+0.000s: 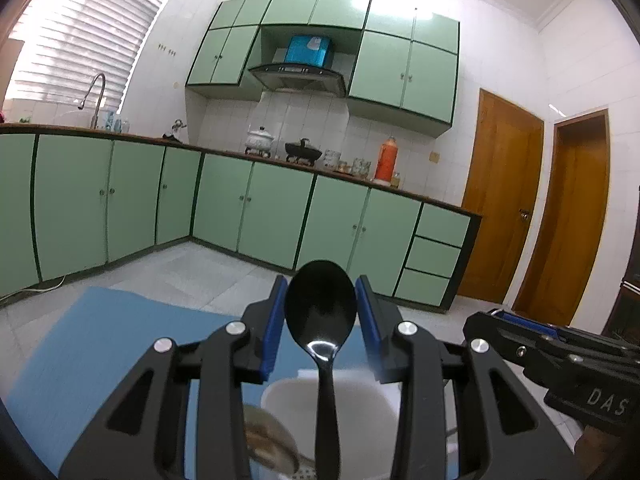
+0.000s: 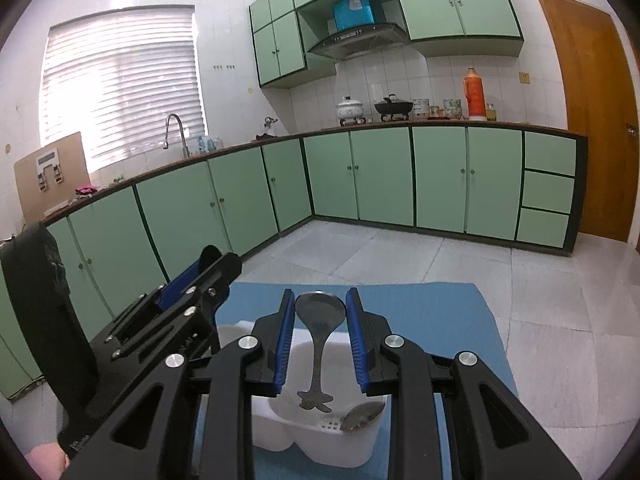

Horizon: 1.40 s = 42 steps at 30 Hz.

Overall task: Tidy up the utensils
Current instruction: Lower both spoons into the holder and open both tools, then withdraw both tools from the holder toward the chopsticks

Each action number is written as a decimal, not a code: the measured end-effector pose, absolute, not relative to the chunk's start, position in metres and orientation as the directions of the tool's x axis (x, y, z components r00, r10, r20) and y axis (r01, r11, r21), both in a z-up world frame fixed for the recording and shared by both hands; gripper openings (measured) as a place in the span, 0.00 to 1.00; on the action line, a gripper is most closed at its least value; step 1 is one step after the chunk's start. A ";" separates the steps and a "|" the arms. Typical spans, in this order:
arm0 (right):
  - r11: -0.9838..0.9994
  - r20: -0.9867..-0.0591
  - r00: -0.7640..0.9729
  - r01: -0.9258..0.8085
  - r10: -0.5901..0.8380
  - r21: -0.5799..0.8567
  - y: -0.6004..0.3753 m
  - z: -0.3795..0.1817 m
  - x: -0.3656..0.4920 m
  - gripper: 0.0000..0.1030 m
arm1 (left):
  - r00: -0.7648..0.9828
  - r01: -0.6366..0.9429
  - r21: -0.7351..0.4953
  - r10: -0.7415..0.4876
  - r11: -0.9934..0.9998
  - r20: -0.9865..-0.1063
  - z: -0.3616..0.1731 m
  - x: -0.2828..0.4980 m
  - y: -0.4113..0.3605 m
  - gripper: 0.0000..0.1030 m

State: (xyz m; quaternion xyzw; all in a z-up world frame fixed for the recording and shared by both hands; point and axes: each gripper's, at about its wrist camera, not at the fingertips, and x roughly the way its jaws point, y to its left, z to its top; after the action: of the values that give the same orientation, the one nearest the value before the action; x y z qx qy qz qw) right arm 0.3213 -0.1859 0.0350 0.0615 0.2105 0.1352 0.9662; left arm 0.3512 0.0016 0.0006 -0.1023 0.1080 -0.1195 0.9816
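Note:
A black plastic spoon stands bowl-up between the blue pads of my left gripper, which is shut on the sides of its bowl. Its handle runs down into a white utensil holder. My right gripper is shut on the bowl of a metal spoon. That spoon's ornate handle end hangs just above the white utensil holder. Another metal spoon lies in the holder's right compartment. The left gripper appears in the right wrist view, up and to the left of the holder. The right gripper shows at the far right of the left wrist view.
The holder stands on a blue mat whose far edge gives way to grey floor tiles. Green base cabinets line the room beyond. A person's dark sleeve fills the left side of the right wrist view.

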 end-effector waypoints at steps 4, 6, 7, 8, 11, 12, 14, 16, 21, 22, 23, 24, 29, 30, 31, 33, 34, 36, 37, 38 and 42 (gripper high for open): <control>0.956 -0.407 0.867 -0.238 0.287 0.169 -0.182 0.030 0.319 0.26 | 0.945 0.205 -0.235 -0.254 0.950 -0.204 -0.001 0.347 0.005 0.46; 0.957 -0.406 0.868 -0.234 0.285 0.172 -0.183 0.031 0.318 0.26 | 0.945 0.201 -0.242 -0.253 0.949 -0.208 0.000 0.343 0.007 0.51; 0.957 -0.405 0.869 -0.232 0.284 0.173 -0.183 0.031 0.316 0.26 | 0.945 0.200 -0.242 -0.252 0.949 -0.208 0.001 0.341 0.008 0.53; 0.958 -0.404 0.870 -0.230 0.282 0.173 -0.183 0.031 0.314 0.26 | 0.945 0.198 -0.241 -0.251 0.950 -0.211 0.001 0.339 0.009 0.56; 0.959 -0.396 0.876 -0.220 0.274 0.177 -0.186 0.034 0.308 0.27 | 0.946 0.190 -0.247 -0.244 0.950 -0.214 0.004 0.330 0.013 0.60; 0.960 -0.391 0.880 -0.217 0.270 0.176 -0.187 0.035 0.304 0.28 | 0.946 0.186 -0.248 -0.242 0.951 -0.217 0.004 0.327 0.014 0.61; 0.962 -0.384 0.885 -0.209 0.262 0.174 -0.188 0.036 0.298 0.32 | 0.947 0.178 -0.248 -0.235 0.952 -0.220 0.006 0.319 0.016 0.66; 0.964 -0.380 0.889 -0.204 0.256 0.172 -0.188 0.036 0.291 0.36 | 0.948 0.173 -0.246 -0.229 0.954 -0.220 0.008 0.311 0.018 0.70; 0.971 -0.370 0.901 -0.179 0.225 0.156 -0.192 0.033 0.268 0.48 | 0.948 0.156 -0.228 -0.211 0.961 -0.240 0.010 0.284 0.024 0.80; 0.972 -0.370 0.902 -0.175 0.223 0.158 -0.193 0.031 0.264 0.51 | 0.947 0.156 -0.228 -0.212 0.961 -0.243 0.009 0.279 0.025 0.82; 0.972 -0.371 0.902 -0.171 0.219 0.158 -0.194 0.030 0.260 0.52 | 0.946 0.151 -0.228 -0.208 0.962 -0.250 0.009 0.273 0.026 0.85; 0.974 -0.373 0.903 -0.163 0.212 0.158 -0.195 0.027 0.254 0.56 | 0.945 0.145 -0.228 -0.203 0.963 -0.256 0.009 0.266 0.028 0.85; 0.977 -0.375 0.906 -0.147 0.197 0.157 -0.198 0.017 0.228 0.73 | 0.937 0.138 -0.222 -0.200 0.965 -0.286 0.004 0.238 0.033 0.89; 0.977 -0.376 0.906 -0.147 0.195 0.153 -0.197 0.015 0.223 0.75 | 0.936 0.133 -0.214 -0.194 0.968 -0.294 0.002 0.231 0.034 0.90; 0.978 -0.378 0.905 -0.147 0.194 0.149 -0.198 0.014 0.219 0.77 | 0.935 0.131 -0.211 -0.192 0.969 -0.297 0.001 0.227 0.034 0.91; 0.979 -0.379 0.905 -0.149 0.191 0.139 -0.196 0.012 0.210 0.81 | 0.933 0.122 -0.205 -0.182 0.971 -0.309 -0.001 0.216 0.037 0.91; 0.980 -0.378 0.907 -0.147 0.187 0.134 -0.196 0.012 0.204 0.82 | 0.933 0.118 -0.205 -0.179 0.972 -0.313 -0.001 0.212 0.038 0.92; 0.981 -0.374 0.909 -0.147 0.185 0.130 -0.196 0.011 0.196 0.84 | 0.930 0.109 -0.210 -0.174 0.972 -0.323 -0.003 0.200 0.041 0.92; 0.981 -0.373 0.909 -0.146 0.185 0.129 -0.196 0.010 0.191 0.84 | 0.929 0.106 -0.210 -0.172 0.972 -0.327 -0.003 0.197 0.041 0.92; 0.981 -0.373 0.909 -0.147 0.186 0.130 -0.196 0.010 0.187 0.84 | 0.928 0.102 -0.208 -0.168 0.973 -0.333 -0.004 0.192 0.042 0.93; 0.982 -0.378 0.908 -0.144 0.182 0.126 -0.195 0.004 0.171 0.85 | 0.921 0.087 -0.197 -0.154 0.977 -0.357 -0.007 0.176 0.045 0.93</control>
State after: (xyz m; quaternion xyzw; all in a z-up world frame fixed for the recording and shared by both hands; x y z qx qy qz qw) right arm 0.1714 -0.1947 0.0036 0.0474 0.1980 0.0836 0.9755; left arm 0.1759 0.0449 -0.0067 -0.0887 0.1886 -0.0620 0.9761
